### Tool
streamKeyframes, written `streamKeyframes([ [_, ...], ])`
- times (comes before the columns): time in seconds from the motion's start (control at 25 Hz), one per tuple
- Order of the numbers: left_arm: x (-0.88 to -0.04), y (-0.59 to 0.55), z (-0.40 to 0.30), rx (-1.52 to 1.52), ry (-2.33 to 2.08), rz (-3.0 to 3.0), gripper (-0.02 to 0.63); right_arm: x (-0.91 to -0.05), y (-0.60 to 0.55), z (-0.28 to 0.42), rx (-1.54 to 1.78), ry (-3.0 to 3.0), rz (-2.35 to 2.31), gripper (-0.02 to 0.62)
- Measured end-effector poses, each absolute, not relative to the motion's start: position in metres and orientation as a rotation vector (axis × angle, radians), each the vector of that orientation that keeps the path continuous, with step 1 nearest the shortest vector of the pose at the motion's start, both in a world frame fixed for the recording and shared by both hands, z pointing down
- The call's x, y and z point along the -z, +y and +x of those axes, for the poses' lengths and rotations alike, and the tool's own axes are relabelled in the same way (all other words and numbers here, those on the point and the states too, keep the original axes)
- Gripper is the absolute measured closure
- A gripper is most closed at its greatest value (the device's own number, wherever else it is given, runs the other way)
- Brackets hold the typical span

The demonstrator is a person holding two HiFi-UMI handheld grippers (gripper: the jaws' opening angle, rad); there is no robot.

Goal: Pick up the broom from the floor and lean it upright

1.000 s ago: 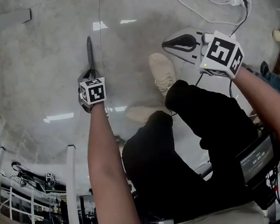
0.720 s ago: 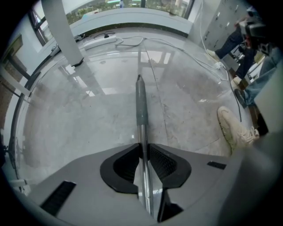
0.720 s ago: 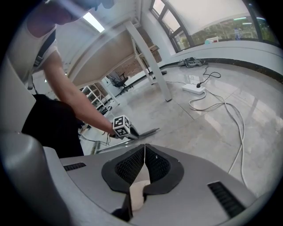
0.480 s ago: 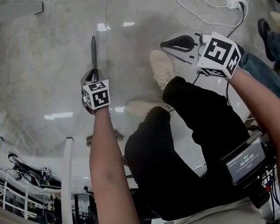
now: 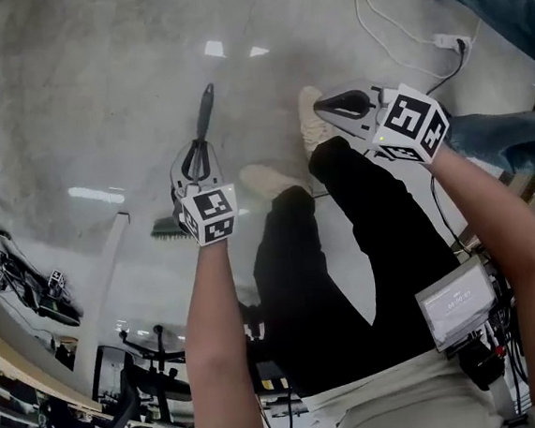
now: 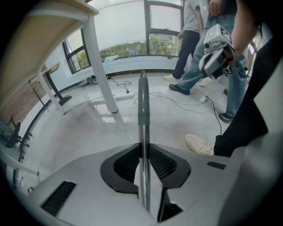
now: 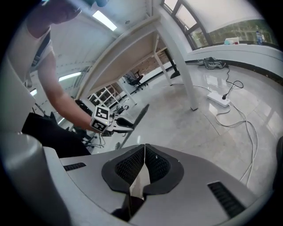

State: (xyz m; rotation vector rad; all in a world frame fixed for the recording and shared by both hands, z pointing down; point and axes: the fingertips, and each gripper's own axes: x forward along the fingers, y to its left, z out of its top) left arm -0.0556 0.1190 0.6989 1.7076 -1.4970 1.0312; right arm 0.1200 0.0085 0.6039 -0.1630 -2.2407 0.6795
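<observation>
- Head view: L gripper [image 5: 198, 154] has its jaws clamped on the broom [image 5: 204, 116], gripping the shaft partway along. The dark handle end points up-frame, away from the person. Brush head [image 5: 168, 229] sits down-frame, just left of the gripper's marker cube. Can't tell if the bristles touch the floor [image 5: 78, 104].
- Head view, cont.: R gripper [image 5: 332, 105] hangs apart from the broom, over the person's forward shoe [image 5: 310, 115], w/ nothing seen in it. Power strip [image 5: 449, 42] w/ white cable lies on the floor at upper right.
- Left gripper view: both pads of L gripper [image 6: 143, 148] press the metal shaft of the broom [image 6: 143, 110] from either side, narrow gap, firm hold. The shaft runs straight up-frame btwn them and ends in a dark green grip. Beyond are a white table leg [image 6: 99, 70], a cable [image 6: 177, 101] on the floor and a beige shoe [image 6: 199, 145] at right. R gripper [image 6: 214, 57] shows upper right, clear of the broom.
- Right gripper view: R gripper [image 7: 144, 152] pads meet edge to edge, w/ nothing btwn them. Further off, L gripper [image 7: 121, 125] holds the broom [image 7: 138, 117], which is tilted, w/ the handle slanting up to the right. A white table [image 7: 132, 53] stands behind; another power strip [image 7: 219, 100] lies by its leg.
</observation>
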Motion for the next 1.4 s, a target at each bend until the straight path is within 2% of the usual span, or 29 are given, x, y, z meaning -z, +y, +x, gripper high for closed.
streamKeyframes([
  [0.6, -0.569, 0.242, -0.083, -0.864, -1.97, 1.442, 0.529, -0.546, 0.069, 0.09, -0.378, -2.226, -0.547, 0.578],
  [0.84, -0.514, 0.286, -0.109, -0.643, -2.207, 1.127, 0.53, -0.507, 0.081, 0.07, -0.314, -2.2, -0.652, 0.578],
  [1.16, -0.499, 0.286, -0.107, -0.383, -2.257, 0.868, 0.529, -0.499, 0.094, 0.041, -0.265, -2.148, -0.8, 0.578],
  [1.4, -0.493, 0.258, -0.102, -0.298, -2.236, 0.756, 0.529, -0.498, 0.08, 0.034, -0.304, -2.177, -0.766, 0.578],
])
